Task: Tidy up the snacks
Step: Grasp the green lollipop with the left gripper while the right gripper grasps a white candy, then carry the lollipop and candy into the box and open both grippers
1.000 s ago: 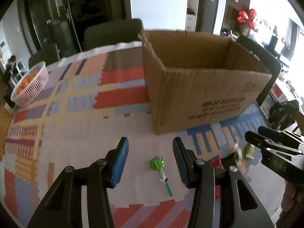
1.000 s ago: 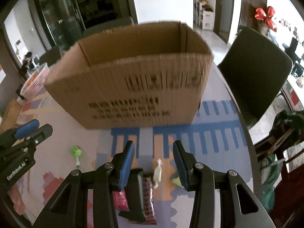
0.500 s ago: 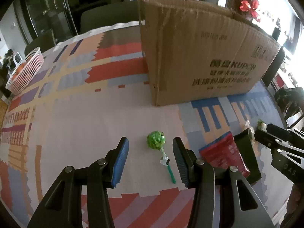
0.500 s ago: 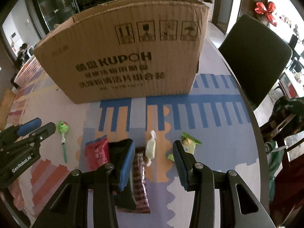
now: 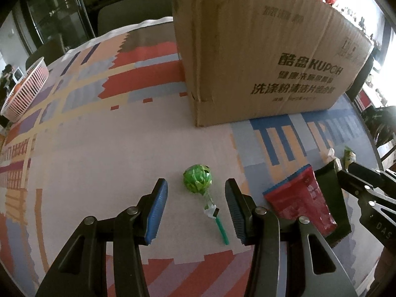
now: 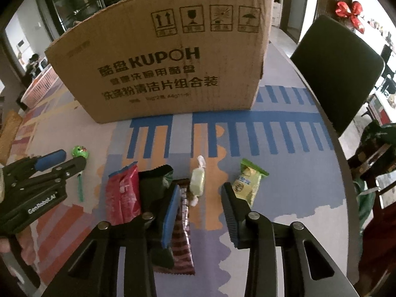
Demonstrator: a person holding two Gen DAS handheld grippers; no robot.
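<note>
Left gripper (image 5: 195,208) has its fingers wide around a green lollipop (image 5: 198,182) lying on the desk (image 5: 99,153). Right gripper (image 6: 199,212) is spread wide too, low over a pale wrapped candy (image 6: 197,182) in front of the cardboard box (image 6: 173,69).

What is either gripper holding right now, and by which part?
Nothing. The left gripper has open jaws around the green lollipop; the right gripper is open above the white candy.

Matt corrugated cardboard box (image 6: 170,59), printed woven-looking cloth (image 5: 104,153) over the bench, crinkled glossy green foil lollipop (image 5: 198,182) before the box, shiny red plastic packet (image 6: 122,195), ribbed blue fingers (image 5: 157,212), probably rubber
</note>
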